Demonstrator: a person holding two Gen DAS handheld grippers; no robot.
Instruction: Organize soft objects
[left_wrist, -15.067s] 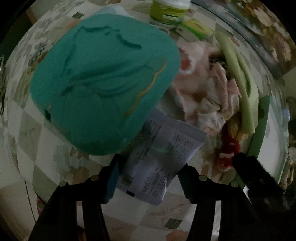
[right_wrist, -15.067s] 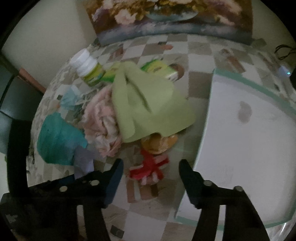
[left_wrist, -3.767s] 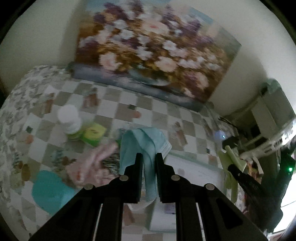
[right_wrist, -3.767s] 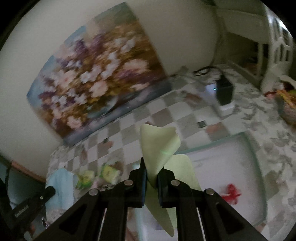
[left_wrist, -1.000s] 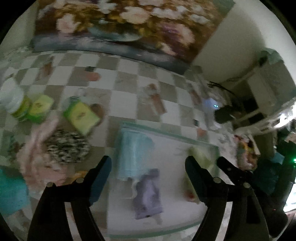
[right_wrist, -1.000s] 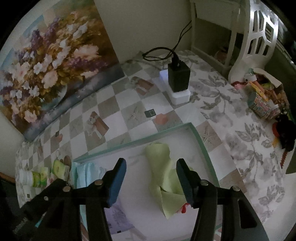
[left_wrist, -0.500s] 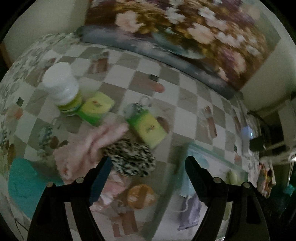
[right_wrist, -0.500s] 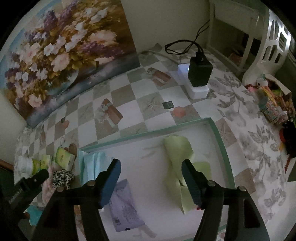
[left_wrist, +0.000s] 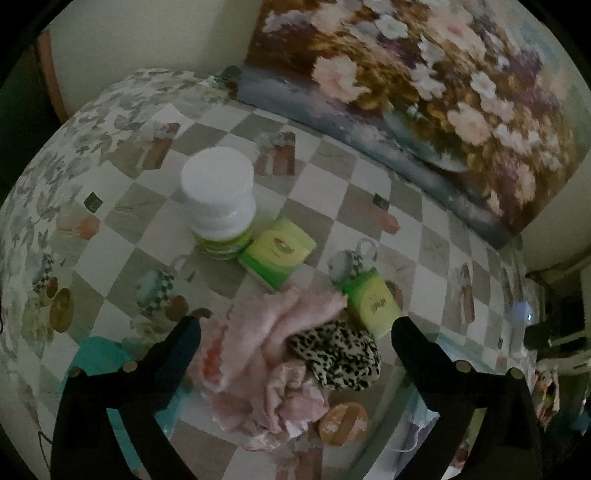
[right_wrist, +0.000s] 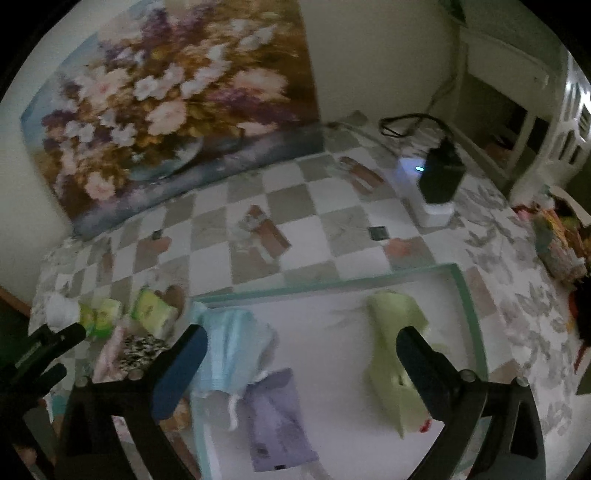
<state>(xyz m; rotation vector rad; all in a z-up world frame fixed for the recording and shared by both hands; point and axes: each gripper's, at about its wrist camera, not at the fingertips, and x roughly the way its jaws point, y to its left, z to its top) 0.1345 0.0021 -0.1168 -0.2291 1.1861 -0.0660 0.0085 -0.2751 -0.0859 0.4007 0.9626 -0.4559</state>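
Observation:
My left gripper (left_wrist: 295, 328) is open and empty, above a pile of pink cloth (left_wrist: 258, 354) and a leopard-print scrunchie (left_wrist: 338, 356) on the checked tablecloth. A teal cap (left_wrist: 96, 358) shows behind its left finger. My right gripper (right_wrist: 299, 345) is open and empty above the white tray (right_wrist: 332, 284). In the tray lie a light blue cloth (right_wrist: 231, 350), a pale green cloth (right_wrist: 397, 339) and a lilac packet (right_wrist: 277, 421). A bit of red (right_wrist: 426, 424) peeks from under the green cloth.
A white-lidded bottle (left_wrist: 219, 206) and two green-yellow packs (left_wrist: 277, 256) (left_wrist: 371, 299) stand behind the pile. A round brown disc (left_wrist: 343, 422) lies by the tray edge. A flower painting (right_wrist: 166, 103) leans on the wall. A black charger (right_wrist: 439, 177) sits at the back right.
The left gripper has swung left from the tray and lowered toward the pink pile and scrunchie. The right gripper has moved slightly lower over the tray. Both stay open.

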